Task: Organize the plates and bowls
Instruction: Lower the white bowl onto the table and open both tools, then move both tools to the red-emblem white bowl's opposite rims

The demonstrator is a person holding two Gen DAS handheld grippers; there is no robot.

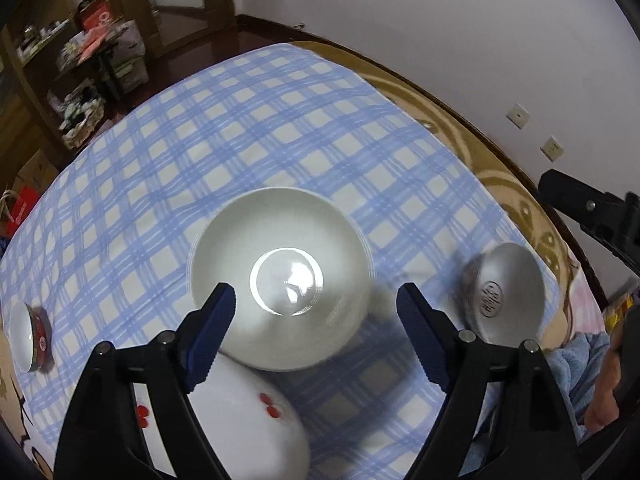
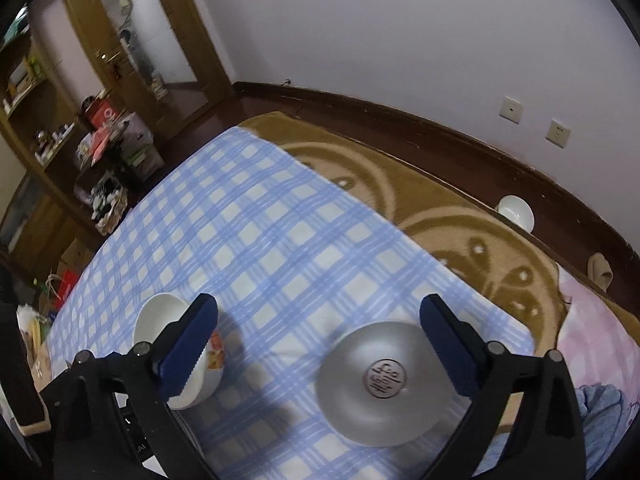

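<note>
**Both grippers let go, bowls face down on the checked cloth**

The landmark is the blue checked cloth (image 1: 280,128).

The left gripper (image 1: 316,320) hangs over the middle of the cloth with its jaws spread wide and nothing between the pads. Right under it a big white bowl (image 1: 280,280) sits upside down. Its near edge rests on a white plate with red dots (image 1: 248,428), which lies at the cloth's near edge.

The right gripper (image 2: 320,344) is also wide open and holds nothing. Below it a silver bowl (image 2: 380,384) sits upside down near the cloth's right corner.

A small bowl with a red band (image 1: 28,332) stands at the cloth's left edge, tipped on its side. Another white bowl (image 2: 516,208) stands far off the cloth, by the wall. Both look empty.

For the next pick, each gripper should probably come straight down and pinch a rim gently, because the bowls look smooth and could slip.
</note>
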